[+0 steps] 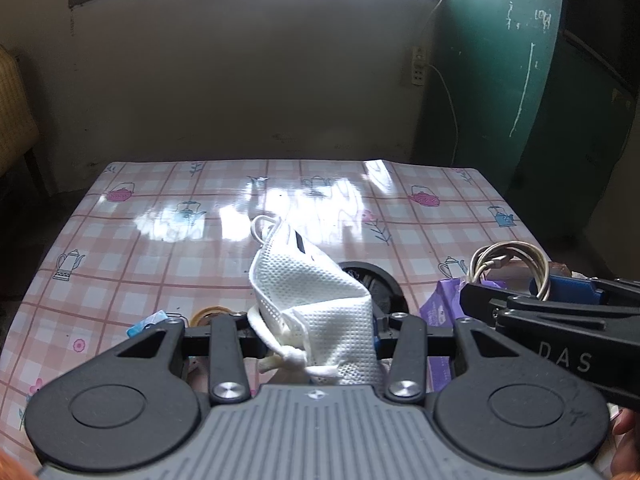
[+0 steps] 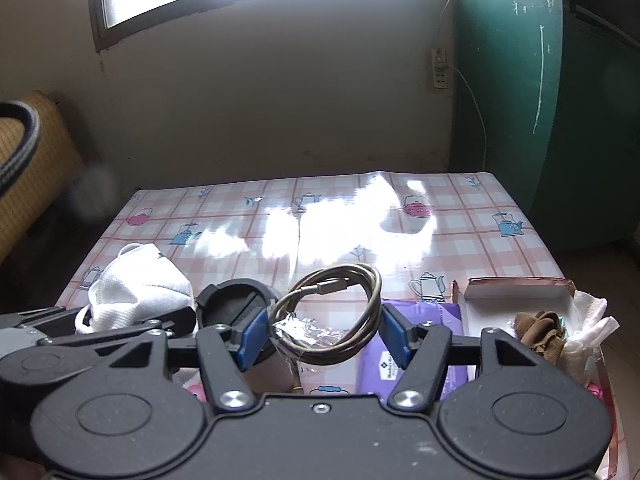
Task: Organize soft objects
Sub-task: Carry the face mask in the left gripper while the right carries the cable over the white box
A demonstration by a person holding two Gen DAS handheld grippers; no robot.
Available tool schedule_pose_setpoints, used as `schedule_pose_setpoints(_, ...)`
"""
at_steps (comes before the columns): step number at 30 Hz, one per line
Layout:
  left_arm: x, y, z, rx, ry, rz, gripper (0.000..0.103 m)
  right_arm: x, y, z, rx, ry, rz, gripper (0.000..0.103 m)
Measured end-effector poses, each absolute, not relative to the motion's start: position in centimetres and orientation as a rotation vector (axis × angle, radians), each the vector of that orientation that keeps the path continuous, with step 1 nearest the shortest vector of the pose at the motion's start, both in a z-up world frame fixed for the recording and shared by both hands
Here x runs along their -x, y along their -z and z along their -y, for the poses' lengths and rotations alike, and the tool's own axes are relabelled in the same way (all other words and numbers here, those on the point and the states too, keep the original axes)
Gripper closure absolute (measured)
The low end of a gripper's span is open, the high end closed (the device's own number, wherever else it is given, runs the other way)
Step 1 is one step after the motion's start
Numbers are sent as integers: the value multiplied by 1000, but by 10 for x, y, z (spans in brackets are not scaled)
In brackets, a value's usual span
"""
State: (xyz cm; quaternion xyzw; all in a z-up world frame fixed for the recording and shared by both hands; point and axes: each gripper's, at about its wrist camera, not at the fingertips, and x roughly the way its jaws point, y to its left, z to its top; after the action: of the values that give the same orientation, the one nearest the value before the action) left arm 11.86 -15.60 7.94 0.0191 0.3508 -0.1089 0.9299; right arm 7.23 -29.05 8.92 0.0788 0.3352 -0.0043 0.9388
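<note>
A white mesh face mask point(image 1: 308, 288) hangs bunched between the jaws of my left gripper point(image 1: 318, 334), which is shut on it; the mask hides the pads. It is held above the pink checked tablecloth point(image 1: 160, 248). In the right wrist view the mask point(image 2: 136, 284) shows at the left. My right gripper point(image 2: 324, 336) is shut on a coiled beige cable point(image 2: 368, 300), its blue pads point(image 2: 253, 336) pressing the coil from both sides. Crinkled clear tape wraps the coil's lower part. In the left wrist view the cable point(image 1: 508, 264) stands above the right gripper's black fingers point(image 1: 552, 312).
A black round lid point(image 2: 230, 300) lies between the grippers, a purple wipes pack point(image 2: 420, 356) under the right one. An open box point(image 2: 516, 294) at the right holds a brown cloth point(image 2: 540, 330) and white tissue point(image 2: 592, 320). A tape roll point(image 1: 208, 314) lies near the left fingers.
</note>
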Motion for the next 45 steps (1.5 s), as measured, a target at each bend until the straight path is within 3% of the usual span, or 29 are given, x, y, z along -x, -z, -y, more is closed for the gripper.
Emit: schedule_pose_setpoints(45, -104, -68, 242, -112, 394, -738, 59, -50, -69, 388, -210, 166, -705, 30)
